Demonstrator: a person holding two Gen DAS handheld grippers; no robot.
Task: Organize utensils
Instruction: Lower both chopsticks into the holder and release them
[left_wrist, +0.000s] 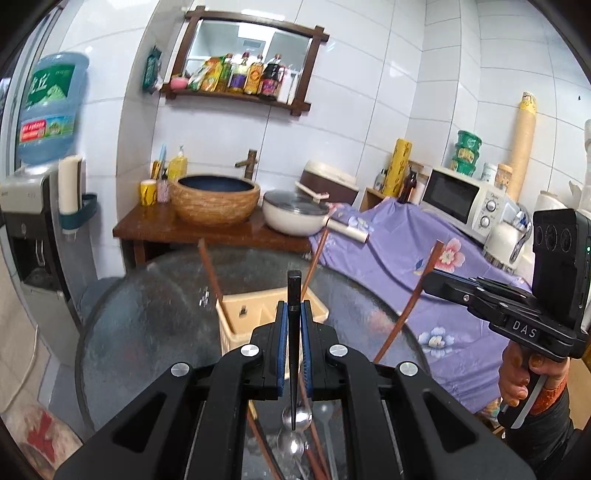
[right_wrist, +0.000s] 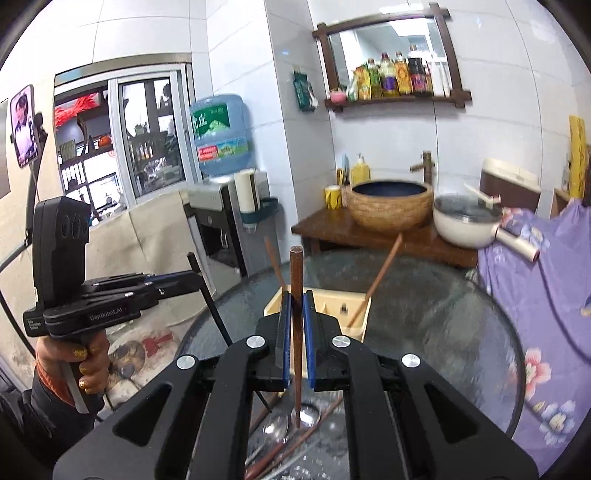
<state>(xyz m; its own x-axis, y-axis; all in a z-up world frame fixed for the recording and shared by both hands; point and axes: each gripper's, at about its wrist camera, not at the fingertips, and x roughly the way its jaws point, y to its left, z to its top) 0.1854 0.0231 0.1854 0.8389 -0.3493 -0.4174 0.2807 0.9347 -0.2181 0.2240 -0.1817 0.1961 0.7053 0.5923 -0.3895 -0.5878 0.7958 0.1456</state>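
My left gripper (left_wrist: 294, 308) is shut on a black chopstick (left_wrist: 294, 354) that stands upright between its blue pads. My right gripper (right_wrist: 296, 297) is shut on a brown chopstick (right_wrist: 296, 273), also upright. Each gripper shows in the other's view: the right gripper (left_wrist: 432, 282) with its brown chopstick (left_wrist: 406, 302), and the left gripper (right_wrist: 192, 277) with its black chopstick (right_wrist: 214, 310). Ahead on the round glass table (left_wrist: 155, 317) stands a cream utensil holder (left_wrist: 255, 321), with two brown chopsticks (right_wrist: 376, 280) leaning in it. Below the grippers lie metal spoons (right_wrist: 308, 413) and more chopsticks.
Behind the table a wooden stand carries a woven basin (left_wrist: 216, 201) and a white lidded pot (left_wrist: 295, 214). A purple floral cloth (left_wrist: 399, 258) covers the counter at the right, with a microwave (left_wrist: 461, 201) on it. A water dispenser (left_wrist: 33, 221) stands at the left.
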